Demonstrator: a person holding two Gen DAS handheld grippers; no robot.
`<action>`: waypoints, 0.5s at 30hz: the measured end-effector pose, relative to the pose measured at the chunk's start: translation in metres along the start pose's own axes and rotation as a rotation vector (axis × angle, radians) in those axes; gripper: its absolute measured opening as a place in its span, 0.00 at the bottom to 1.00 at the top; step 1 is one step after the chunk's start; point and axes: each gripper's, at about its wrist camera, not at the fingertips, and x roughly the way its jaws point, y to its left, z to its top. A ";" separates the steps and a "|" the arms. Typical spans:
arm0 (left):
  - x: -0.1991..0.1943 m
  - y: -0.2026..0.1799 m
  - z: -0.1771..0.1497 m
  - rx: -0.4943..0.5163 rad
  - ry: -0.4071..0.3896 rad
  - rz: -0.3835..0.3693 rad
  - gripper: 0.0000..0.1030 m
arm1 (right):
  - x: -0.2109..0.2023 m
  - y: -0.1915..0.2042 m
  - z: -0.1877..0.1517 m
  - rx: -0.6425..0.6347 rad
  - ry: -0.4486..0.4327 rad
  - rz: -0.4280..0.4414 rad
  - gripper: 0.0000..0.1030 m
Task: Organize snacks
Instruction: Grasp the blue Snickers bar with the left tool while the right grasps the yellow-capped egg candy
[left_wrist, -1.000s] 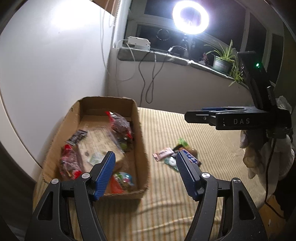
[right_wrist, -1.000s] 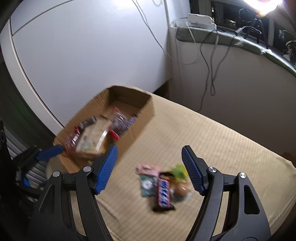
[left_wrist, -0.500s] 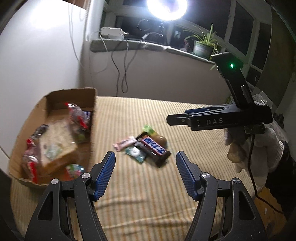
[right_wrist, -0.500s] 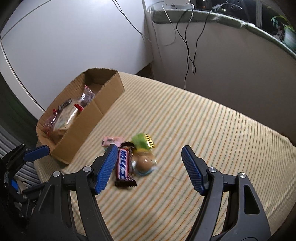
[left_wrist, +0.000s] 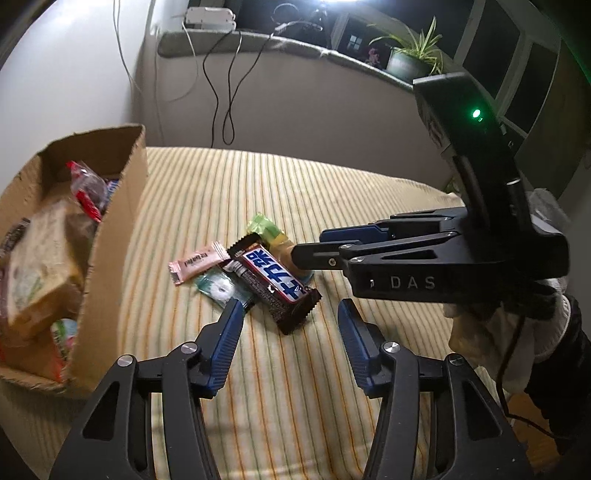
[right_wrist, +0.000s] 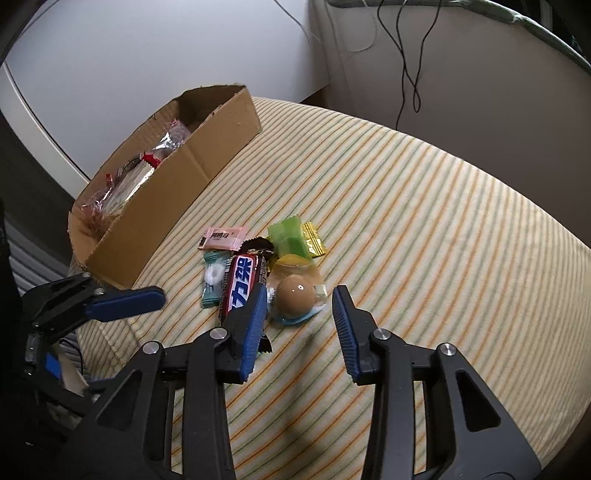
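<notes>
Reaching for the wrapped egg (right_wrist: 296, 294), right tool (right_wrist: 298, 308) spread wide.
Its left finger (right_wrist: 251, 325) overlaps the chocolate bar (right_wrist: 242, 280), risking a double grab.

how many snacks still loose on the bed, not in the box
6: pink packet, teal mint, chocolate bar, green candy, yellow candy, brown egg pack. More may hide underneath.

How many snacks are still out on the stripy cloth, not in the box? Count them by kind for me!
Chocolate bar: 1
Pink wrapped candy: 1
Teal mint packet: 1
Green candy: 1
Yellow candy: 1
Packaged brown egg: 1
Total: 6
</notes>
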 end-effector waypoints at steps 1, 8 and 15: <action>0.003 0.000 0.000 0.003 0.005 0.004 0.50 | 0.002 0.001 0.001 -0.005 0.005 -0.001 0.35; 0.020 -0.005 0.006 0.015 0.035 0.021 0.50 | 0.016 0.007 0.004 -0.042 0.034 -0.036 0.33; 0.028 -0.006 0.007 0.018 0.054 0.028 0.50 | 0.021 0.004 0.007 -0.054 0.042 -0.043 0.33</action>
